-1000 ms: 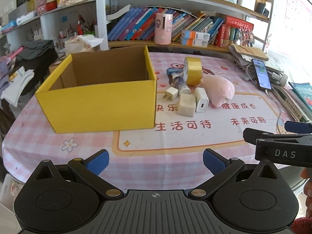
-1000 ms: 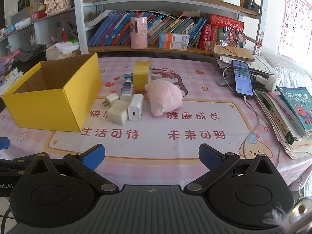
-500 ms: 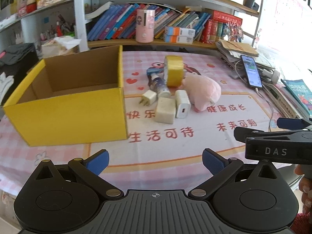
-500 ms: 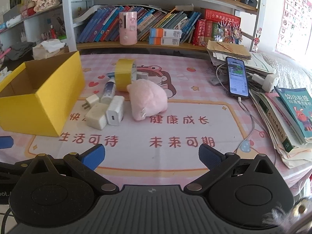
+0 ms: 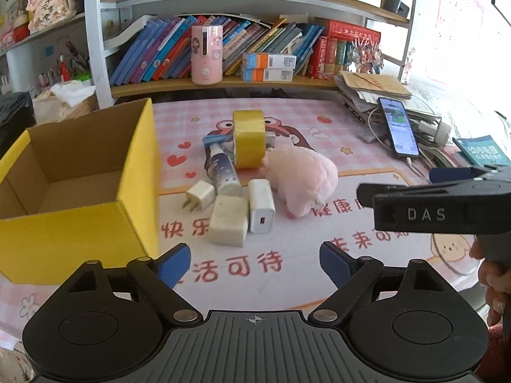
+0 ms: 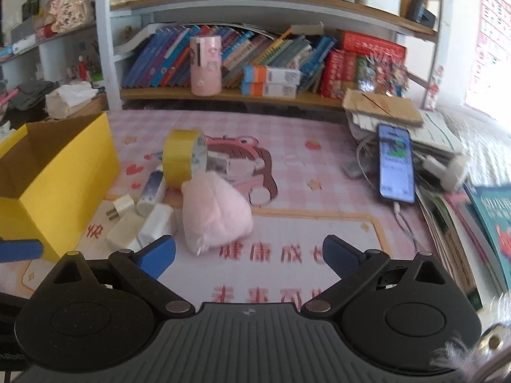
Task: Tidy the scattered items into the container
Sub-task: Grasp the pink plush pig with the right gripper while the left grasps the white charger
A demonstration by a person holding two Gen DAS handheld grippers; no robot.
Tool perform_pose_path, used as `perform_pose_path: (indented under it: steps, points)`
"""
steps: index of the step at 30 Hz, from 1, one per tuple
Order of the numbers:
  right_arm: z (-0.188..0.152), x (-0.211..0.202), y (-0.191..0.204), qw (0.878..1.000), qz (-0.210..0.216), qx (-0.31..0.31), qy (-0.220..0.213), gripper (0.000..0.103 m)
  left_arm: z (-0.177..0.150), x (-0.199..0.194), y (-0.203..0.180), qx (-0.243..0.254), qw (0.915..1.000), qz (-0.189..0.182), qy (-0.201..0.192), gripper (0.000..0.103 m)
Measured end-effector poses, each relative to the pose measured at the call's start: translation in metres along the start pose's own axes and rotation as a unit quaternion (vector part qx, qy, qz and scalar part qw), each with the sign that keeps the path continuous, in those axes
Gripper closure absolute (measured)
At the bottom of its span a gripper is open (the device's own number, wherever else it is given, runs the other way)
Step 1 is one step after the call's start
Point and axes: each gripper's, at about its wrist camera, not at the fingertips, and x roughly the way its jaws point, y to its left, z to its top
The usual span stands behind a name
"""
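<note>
An open yellow cardboard box (image 5: 95, 226) stands at the left of the pink tablecloth. Right of it lie a yellow tape roll (image 5: 248, 138), a small spray bottle (image 5: 223, 170), a white plug (image 5: 199, 195), a cream block charger (image 5: 229, 224), a white charger (image 5: 262, 206) and a pink plush toy (image 5: 301, 180). My left gripper (image 5: 255, 263) hovers just short of the chargers; its jaws are closing with nothing between them. My right gripper (image 6: 249, 255) is open and holds nothing, close in front of the plush toy (image 6: 214, 217).
A phone (image 5: 397, 127) on a cable lies on stacked papers at the right. Books and booklets (image 6: 472, 233) line the table's right edge. A bookshelf (image 5: 255, 79) runs along the back. A hand (image 5: 491, 274) holds the right gripper.
Both grippers have moved forward and to the right, closer to the pile of items; the box has slid left in both views. The left jaws have narrowed.
</note>
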Motion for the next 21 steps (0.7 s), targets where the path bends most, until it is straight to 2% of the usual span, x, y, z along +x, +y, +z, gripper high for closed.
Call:
perform_pose_path:
  steps: [4,9,14,21]
  points:
    - [0.014,0.018,-0.008,1.000,0.026,-0.014,0.004,0.003,0.007,0.015,-0.005,-0.009,0.9997,0.017,0.011,0.026]
    - [0.028,0.043,-0.013,0.997,0.060,-0.036,0.016,0.011,0.017,0.035,-0.011,-0.014,0.9985,0.048,0.021,0.035]
    - [0.041,0.072,-0.010,0.991,0.106,-0.065,0.041,0.017,0.025,0.062,-0.021,0.008,0.9972,0.064,0.038,0.050]
    - [0.052,0.114,-0.001,0.982,0.142,-0.094,0.087,0.025,0.033,0.092,-0.030,0.040,0.9945,0.076,0.059,0.067]
